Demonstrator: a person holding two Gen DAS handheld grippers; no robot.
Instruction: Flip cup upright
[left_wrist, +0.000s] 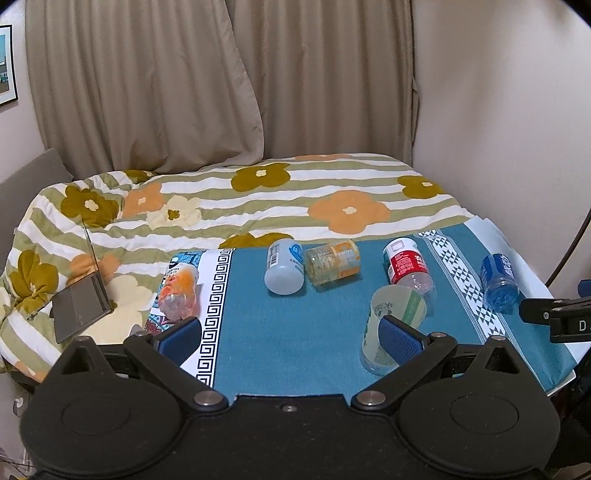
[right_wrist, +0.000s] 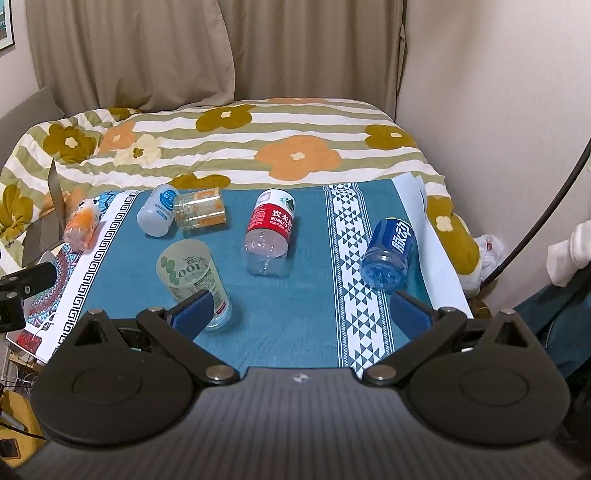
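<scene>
Both hand-held grippers, left (left_wrist: 288, 334) and right (right_wrist: 301, 310), hover spread wide and empty over the blue-clothed desk (right_wrist: 295, 325), the approach step. The pale green cup (right_wrist: 192, 278) lies near the front edge, apparently on its side. Next: straddle its wall, close, then rotate it upright clear of the red-labelled bottle (right_wrist: 269, 232).
</scene>
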